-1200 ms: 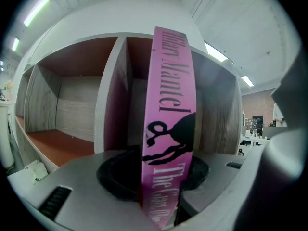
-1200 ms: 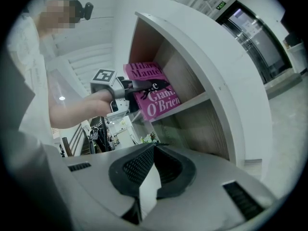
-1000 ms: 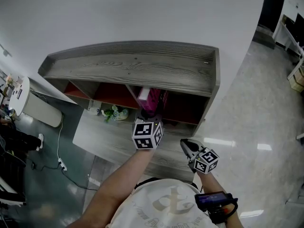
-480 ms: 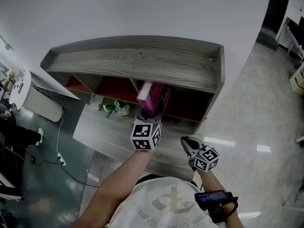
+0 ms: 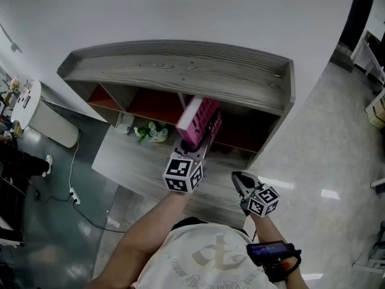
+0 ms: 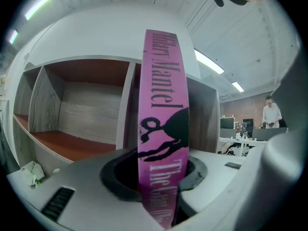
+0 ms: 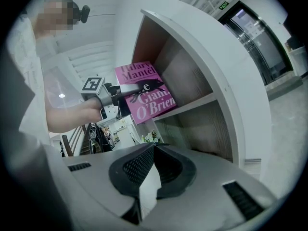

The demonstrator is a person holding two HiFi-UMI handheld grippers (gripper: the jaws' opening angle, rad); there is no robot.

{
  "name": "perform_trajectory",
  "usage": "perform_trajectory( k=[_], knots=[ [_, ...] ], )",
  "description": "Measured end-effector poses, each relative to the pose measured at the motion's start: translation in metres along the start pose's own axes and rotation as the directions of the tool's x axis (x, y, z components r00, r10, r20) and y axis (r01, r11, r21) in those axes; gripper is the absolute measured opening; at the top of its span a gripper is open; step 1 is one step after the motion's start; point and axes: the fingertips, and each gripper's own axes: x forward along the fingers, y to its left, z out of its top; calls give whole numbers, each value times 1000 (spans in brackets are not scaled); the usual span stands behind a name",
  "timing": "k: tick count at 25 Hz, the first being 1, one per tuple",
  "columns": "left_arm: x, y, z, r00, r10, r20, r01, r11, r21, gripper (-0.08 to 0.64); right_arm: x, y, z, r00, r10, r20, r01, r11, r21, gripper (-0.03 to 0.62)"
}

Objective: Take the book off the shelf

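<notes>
Grey wood-grain shelf (image 5: 180, 77) is standing against a white wall in the head view. Pink book (image 5: 201, 119) is leaning tilted, partly out of a middle compartment, with the left gripper (image 5: 195, 144) holding its near edge. Right gripper (image 5: 237, 179) is hanging apart, near the lower ledge.

Left gripper view: jaws are pinching the book's pink spine, which is standing upright before the compartment divider.

Right gripper view: jaws are resting pressed together at the tips, holding nothing; book is showing in front of the shelf opening.
</notes>
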Motion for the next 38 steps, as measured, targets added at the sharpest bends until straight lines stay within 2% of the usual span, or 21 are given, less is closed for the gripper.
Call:
perform_trajectory(
  k=[11,18,24,38],
  knots=[
    [-36,7,-1,994,-102,32,103,995,-16,155,12,25,0,1000,-8,-18,8,1000,-26,5],
    [-62,21,-8,990,-133,46,135,990,-36,155,20,40,1,999,-28,-19,27,999,-44,5],
    [-87,27,-15,984,-171,47,172,985,-22,155,22,54,0,998,-55,-17,54,997,-50,5],
    [-141,36,-64,976,-215,-21,213,976,-48,155,13,83,-8,995,-97,-3,96,993,-64,5]
  ],
)
